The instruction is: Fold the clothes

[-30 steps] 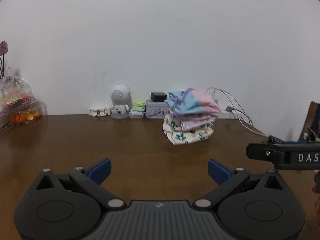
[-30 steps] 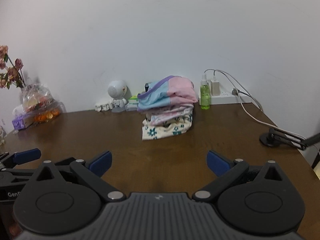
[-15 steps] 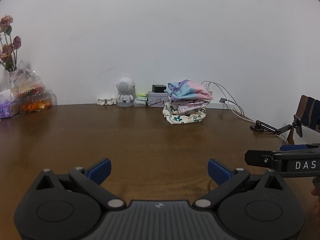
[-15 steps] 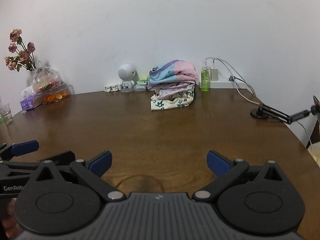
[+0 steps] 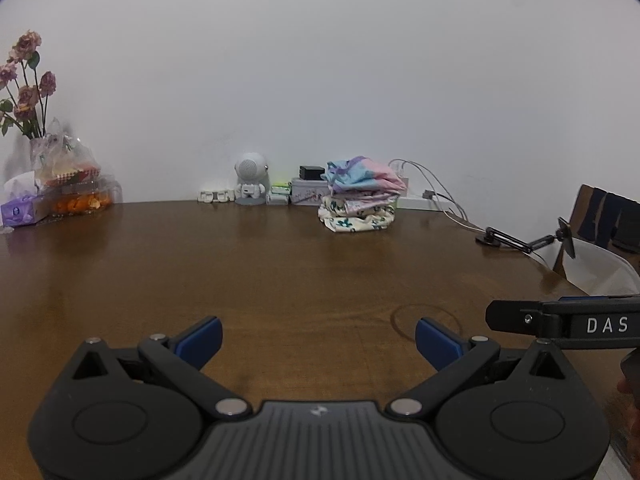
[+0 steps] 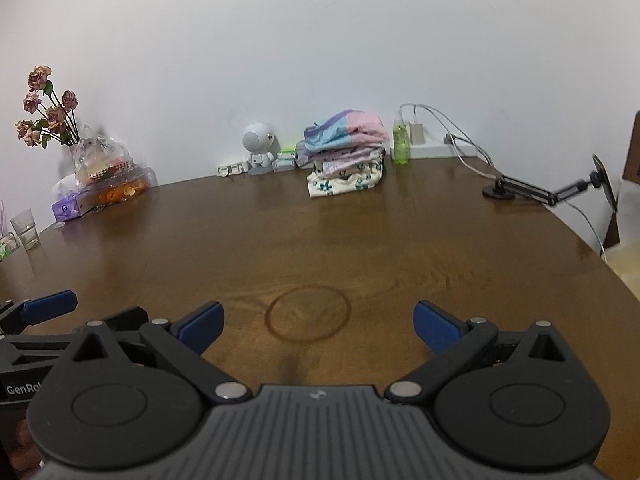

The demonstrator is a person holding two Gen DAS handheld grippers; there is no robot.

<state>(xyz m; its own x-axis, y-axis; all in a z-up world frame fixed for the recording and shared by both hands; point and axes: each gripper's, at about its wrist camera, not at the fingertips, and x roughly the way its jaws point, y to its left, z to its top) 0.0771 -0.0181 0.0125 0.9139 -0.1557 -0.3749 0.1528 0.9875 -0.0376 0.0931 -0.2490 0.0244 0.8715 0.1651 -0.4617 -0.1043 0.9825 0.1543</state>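
A stack of folded clothes (image 5: pixel 360 196) (image 6: pixel 346 156), pink and blue on top and floral cream at the bottom, rests at the far edge of the brown table (image 5: pixel 280 272) (image 6: pixel 360 248) by the wall. My left gripper (image 5: pixel 318 340) hovers open over the near part of the table, nothing between its blue pads. My right gripper (image 6: pixel 318 326) is open too, empty, above a ring mark in the wood. Each gripper shows at the other view's side edge. Both are far from the stack.
Along the wall stand a white robot figurine (image 5: pixel 250 178), small boxes, a green bottle (image 6: pixel 400 144) and cables (image 6: pixel 460 140). A vase of dried flowers (image 6: pixel 48 120), a bag of fruit and a glass (image 6: pixel 25 228) sit at the left. A black clamp arm (image 6: pixel 540 190) is at the right edge.
Both grippers have pulled back from the stack toward the near side of the table; the clothes look smaller and farther. Jaws stayed open.
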